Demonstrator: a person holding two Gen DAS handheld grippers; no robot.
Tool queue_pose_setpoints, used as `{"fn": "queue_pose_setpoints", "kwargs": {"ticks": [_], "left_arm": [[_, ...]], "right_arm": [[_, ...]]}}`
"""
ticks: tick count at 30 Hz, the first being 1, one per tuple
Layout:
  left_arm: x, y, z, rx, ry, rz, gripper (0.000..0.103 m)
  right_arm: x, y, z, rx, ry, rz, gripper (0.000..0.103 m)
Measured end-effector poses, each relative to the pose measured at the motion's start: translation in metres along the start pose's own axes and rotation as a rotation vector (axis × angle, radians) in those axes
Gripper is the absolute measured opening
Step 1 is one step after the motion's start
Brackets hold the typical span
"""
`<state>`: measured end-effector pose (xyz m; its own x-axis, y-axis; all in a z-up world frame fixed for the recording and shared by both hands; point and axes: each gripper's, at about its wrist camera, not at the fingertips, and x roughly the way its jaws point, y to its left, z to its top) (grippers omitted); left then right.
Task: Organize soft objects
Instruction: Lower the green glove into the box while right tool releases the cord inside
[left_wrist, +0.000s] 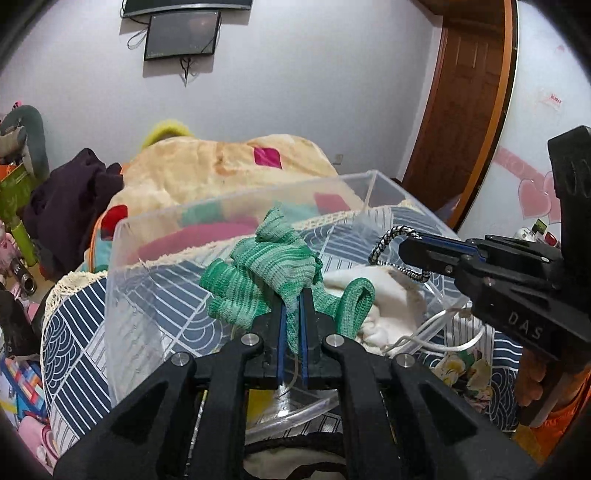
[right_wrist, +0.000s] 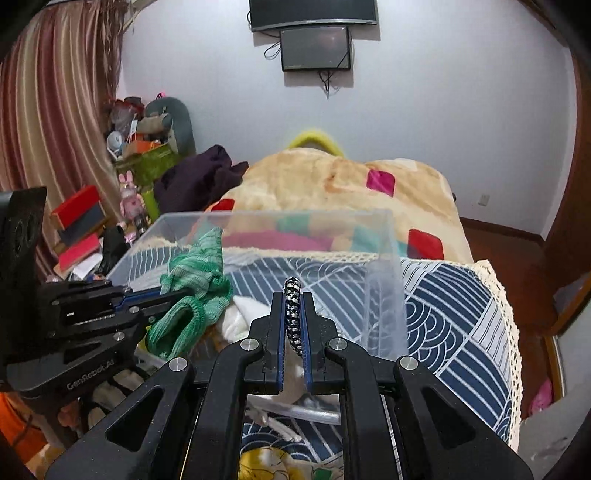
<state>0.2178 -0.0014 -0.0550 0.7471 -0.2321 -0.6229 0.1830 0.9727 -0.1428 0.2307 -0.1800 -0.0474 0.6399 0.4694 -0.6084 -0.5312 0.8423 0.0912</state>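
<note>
My left gripper (left_wrist: 293, 299) is shut on a green knitted cloth (left_wrist: 269, 266) and holds it over the clear plastic box (left_wrist: 155, 236). The cloth also shows in the right wrist view (right_wrist: 195, 273), with the left gripper (right_wrist: 177, 293) at the left. My right gripper (right_wrist: 293, 299) is shut on a black-and-white braided cord (right_wrist: 293, 314) above the box's (right_wrist: 384, 258) near right side. In the left wrist view the right gripper (left_wrist: 410, 247) holds the cord's loop (left_wrist: 391, 240). A cream soft cloth (left_wrist: 373, 295) lies inside the box.
The box stands on a blue-and-white patterned cover (right_wrist: 454, 306) on the bed. A beige blanket (right_wrist: 332, 184) with coloured squares is piled behind. A dark garment (right_wrist: 199, 177) and cluttered boxes (right_wrist: 77, 218) lie at the left. A white cord (left_wrist: 439, 332) trails near the box.
</note>
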Motion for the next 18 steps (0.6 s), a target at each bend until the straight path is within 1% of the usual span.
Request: {"fn": "queue_pose_setpoints", "kwargs": {"ticks": [2, 4, 5, 6, 7, 8, 9, 10, 11, 12, 13, 14, 15, 16, 17, 18], "left_arm": [[0.001, -0.001, -0.001, 0.005, 0.010, 0.004, 0.004], [0.000, -0.002, -0.001, 0.005, 0.020, 0.004, 0.006], [-0.002, -0.002, -0.002, 0.000, 0.021, 0.000, 0.007], [-0.003, -0.001, -0.002, -0.007, 0.022, -0.006, 0.010], [-0.006, -0.001, -0.003, -0.015, 0.021, -0.014, 0.012], [-0.007, 0.001, -0.002, -0.019, 0.019, -0.018, 0.014], [-0.009, 0.001, -0.003, -0.022, 0.023, -0.020, 0.018], [-0.012, 0.000, -0.004, -0.020, 0.020, -0.019, 0.023], [-0.015, -0.001, -0.004, -0.012, 0.015, -0.014, 0.025], [-0.017, -0.003, -0.005, -0.011, 0.030, -0.001, 0.027], [-0.022, -0.006, -0.005, 0.003, 0.021, 0.008, 0.029], [-0.027, -0.008, -0.006, 0.018, 0.010, 0.013, 0.031], [-0.033, -0.010, -0.006, 0.027, 0.001, 0.014, 0.038], [-0.038, -0.011, -0.006, 0.032, -0.010, 0.016, 0.048], [-0.043, -0.012, -0.006, 0.035, -0.024, 0.021, 0.052], [-0.052, -0.014, -0.007, 0.042, -0.048, 0.028, 0.059]], "right_arm": [[-0.001, 0.001, -0.003, -0.010, 0.015, -0.003, 0.007], [0.000, 0.002, -0.002, -0.019, 0.034, -0.002, 0.010], [0.000, 0.003, -0.002, -0.021, 0.039, 0.002, 0.014], [-0.001, 0.004, -0.003, -0.024, 0.040, 0.003, 0.021], [-0.003, 0.005, -0.003, -0.027, 0.035, 0.000, 0.025], [-0.005, 0.006, -0.003, -0.030, 0.027, -0.007, 0.031], [-0.009, 0.007, -0.004, -0.035, 0.015, -0.013, 0.035], [-0.012, 0.007, -0.004, -0.039, 0.008, -0.017, 0.036], [-0.017, 0.008, -0.005, -0.044, -0.001, -0.019, 0.038], [-0.020, 0.008, -0.005, -0.047, -0.007, -0.019, 0.040], [-0.022, 0.008, -0.004, -0.049, -0.013, -0.021, 0.042], [-0.028, 0.007, -0.004, -0.051, -0.027, -0.024, 0.046], [-0.031, 0.008, -0.004, -0.051, -0.038, -0.028, 0.051], [-0.036, 0.007, -0.004, -0.053, -0.052, -0.035, 0.054], [-0.041, 0.008, -0.004, -0.054, -0.067, -0.040, 0.058], [-0.047, 0.007, -0.004, -0.056, -0.084, -0.046, 0.062]]}}
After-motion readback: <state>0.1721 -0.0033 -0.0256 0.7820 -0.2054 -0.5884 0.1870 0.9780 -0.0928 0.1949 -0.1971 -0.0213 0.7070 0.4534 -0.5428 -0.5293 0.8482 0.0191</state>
